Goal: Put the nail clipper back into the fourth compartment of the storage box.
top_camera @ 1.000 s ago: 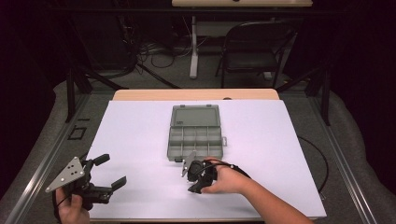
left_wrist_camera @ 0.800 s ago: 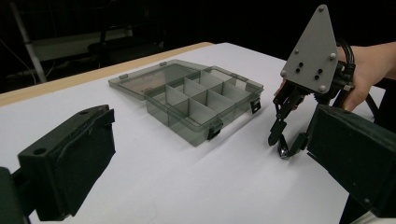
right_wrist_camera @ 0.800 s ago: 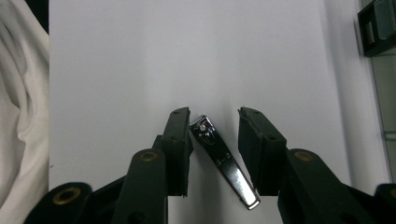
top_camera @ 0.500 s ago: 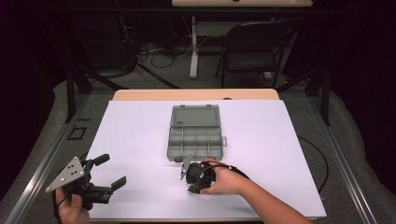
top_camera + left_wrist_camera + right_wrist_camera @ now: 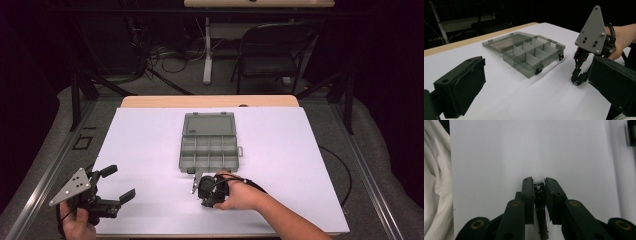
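Open grey box (image 5: 208, 147) w/ empty compartments sits mid table (image 5: 290, 150) — nothing blocking it. Right gripper (image 5: 539, 185) clamps a small metal clip (image 5: 540, 202); left gripper (image 5: 118, 182) wide apart.

A translucent grey compartment box (image 5: 209, 146) lies flat near the middle of the white-covered counter (image 5: 145, 135). Its hinged lid (image 5: 209, 124) is open and folded back flat on the far side, level with the counter. Thin dividers split the tray into two rows of small compartments; the ones that can be seen into hold nothing. Dark latches (image 5: 538, 69) sit on the near wall.

A slim object (image 5: 539, 202) with a metallic tip and a dark body is clamped between the closed fingers (image 5: 528, 197) of the right gripper (image 5: 206, 187), pointing down at the counter just in front of the box. Its identity cannot be determined.
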A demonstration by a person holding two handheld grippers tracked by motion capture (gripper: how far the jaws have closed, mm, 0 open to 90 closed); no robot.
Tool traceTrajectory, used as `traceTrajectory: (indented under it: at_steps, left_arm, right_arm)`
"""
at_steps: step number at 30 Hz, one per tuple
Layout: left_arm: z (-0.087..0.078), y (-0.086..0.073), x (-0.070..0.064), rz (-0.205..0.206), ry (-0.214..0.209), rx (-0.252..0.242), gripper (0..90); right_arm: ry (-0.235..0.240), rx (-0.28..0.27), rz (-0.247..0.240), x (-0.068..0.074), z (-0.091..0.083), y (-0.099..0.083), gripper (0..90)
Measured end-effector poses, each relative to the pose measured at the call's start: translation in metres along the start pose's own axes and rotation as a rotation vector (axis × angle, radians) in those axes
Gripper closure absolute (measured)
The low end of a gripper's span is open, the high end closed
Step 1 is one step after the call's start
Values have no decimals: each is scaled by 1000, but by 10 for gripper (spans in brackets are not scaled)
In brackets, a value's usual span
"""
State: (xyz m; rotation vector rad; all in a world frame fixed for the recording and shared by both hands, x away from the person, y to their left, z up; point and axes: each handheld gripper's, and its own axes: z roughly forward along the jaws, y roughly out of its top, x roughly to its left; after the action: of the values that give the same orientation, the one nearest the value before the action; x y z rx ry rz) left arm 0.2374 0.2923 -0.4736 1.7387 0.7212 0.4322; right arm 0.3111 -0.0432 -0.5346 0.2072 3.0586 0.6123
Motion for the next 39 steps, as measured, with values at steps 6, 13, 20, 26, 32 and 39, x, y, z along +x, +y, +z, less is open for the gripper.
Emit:
traceTrajectory:
  at_steps: [6, 13, 20, 26, 32, 39]
  left_arm:
    - [0, 0, 0, -1, 0, -1, 7]
    - [0, 0, 0, 0, 0, -3, 8]
    - [0, 0, 0, 0, 0, -3, 7]
    - [0, 0, 1, -1, -1, -3, 8]
    - [0, 0, 1, -6, 4, -3, 7]
    - [0, -1, 1, -8, 2, -6, 7]
  right_arm:
    - [6, 13, 23, 0, 0, 1, 792]
    - [-5, 20, 18, 1, 0, 2, 794]
    - [0, 16, 23, 0, 0, 2, 794]
    - [1, 18, 29, 0, 0, 2, 794]
    - [0, 20, 38, -1, -1, 2, 794]
    - [-18, 0, 56, -4, -12, 3, 795]
